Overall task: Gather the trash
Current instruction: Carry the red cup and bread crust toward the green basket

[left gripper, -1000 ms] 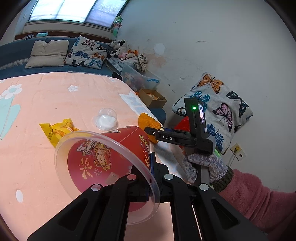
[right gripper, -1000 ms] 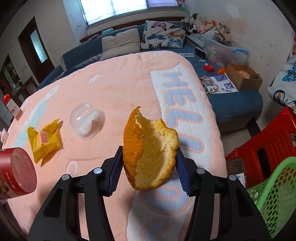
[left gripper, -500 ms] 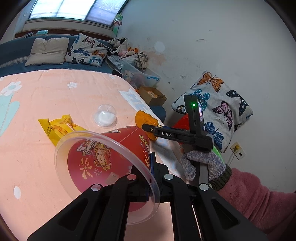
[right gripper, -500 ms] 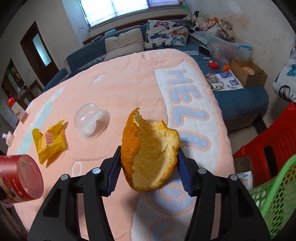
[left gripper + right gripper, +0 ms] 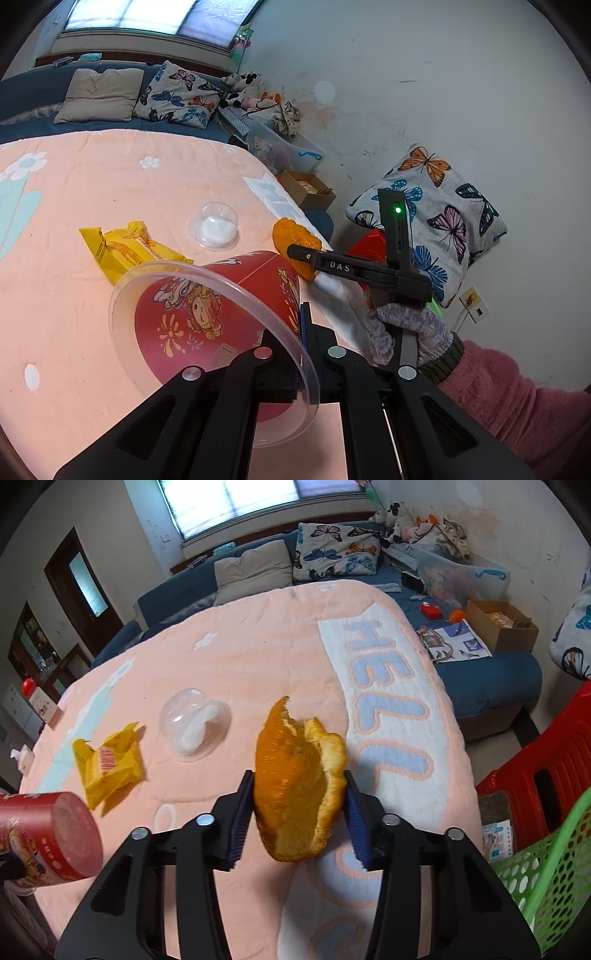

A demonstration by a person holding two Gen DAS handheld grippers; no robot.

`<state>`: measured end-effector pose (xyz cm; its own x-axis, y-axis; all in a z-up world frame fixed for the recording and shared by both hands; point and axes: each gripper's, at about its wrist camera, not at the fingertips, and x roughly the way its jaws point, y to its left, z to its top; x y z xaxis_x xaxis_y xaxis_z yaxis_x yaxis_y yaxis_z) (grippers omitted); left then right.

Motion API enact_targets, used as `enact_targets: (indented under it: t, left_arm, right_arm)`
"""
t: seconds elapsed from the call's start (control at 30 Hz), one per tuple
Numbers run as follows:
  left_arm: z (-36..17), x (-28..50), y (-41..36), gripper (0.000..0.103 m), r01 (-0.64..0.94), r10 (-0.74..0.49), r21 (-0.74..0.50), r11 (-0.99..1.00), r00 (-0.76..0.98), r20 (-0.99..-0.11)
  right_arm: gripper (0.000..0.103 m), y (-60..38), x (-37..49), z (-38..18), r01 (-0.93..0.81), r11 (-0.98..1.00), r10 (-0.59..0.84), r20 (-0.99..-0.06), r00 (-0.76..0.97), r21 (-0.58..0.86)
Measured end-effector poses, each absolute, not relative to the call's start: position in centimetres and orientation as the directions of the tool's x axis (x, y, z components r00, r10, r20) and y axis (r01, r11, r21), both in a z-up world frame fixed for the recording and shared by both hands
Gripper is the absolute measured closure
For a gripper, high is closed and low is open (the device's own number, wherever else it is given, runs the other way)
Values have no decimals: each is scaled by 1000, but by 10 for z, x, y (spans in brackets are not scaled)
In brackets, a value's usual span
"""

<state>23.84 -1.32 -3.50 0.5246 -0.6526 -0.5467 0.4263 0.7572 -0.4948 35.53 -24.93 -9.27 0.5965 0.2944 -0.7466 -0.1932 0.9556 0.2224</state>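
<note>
Blanket (image 5: pixel 258 657) fills mid-frame, wrapper (image 5: pixel 107 760) and dome lid (image 5: pixel 194 725) left on it. Your left gripper (image 5: pixel 304 354) clamps the red cup (image 5: pixel 207 317); your right gripper (image 5: pixel 295 808) has just squeezed tighter on the orange peel (image 5: pixel 299 782), now secure for the green basket (image 5: pixel 546 878) at lower right.

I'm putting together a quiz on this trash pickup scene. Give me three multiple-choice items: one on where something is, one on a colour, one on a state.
1. Where is the yellow wrapper?
A. on the peach blanket
B. in the green basket
C. in the cardboard box

2. What colour is the cup in the left gripper?
A. blue
B. red
C. white

3. How is the orange peel held?
A. lying loose on the blanket
B. clamped in the right gripper
C. resting in the basket

Answers: 1 A, it lies on the blanket beside the clear dome lid. 2 B, its wall is red with cartoon print. 3 B, both fingers press its sides, off the blanket.
</note>
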Motion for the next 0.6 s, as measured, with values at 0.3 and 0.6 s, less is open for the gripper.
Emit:
enact_targets:
  t: [0.3, 0.6]
  left_arm:
    - [-26, 231, -33, 101, 469, -677, -488, 736, 509, -531]
    - [-14, 222, -84, 101, 556, -738, -491, 671, 437, -513]
  right_arm:
    - [61, -277, 309, -69, -171, 952, 305, -707, 638, 256]
    - [61, -346, 245, -49, -56, 974, 196, -693, 694, 219]
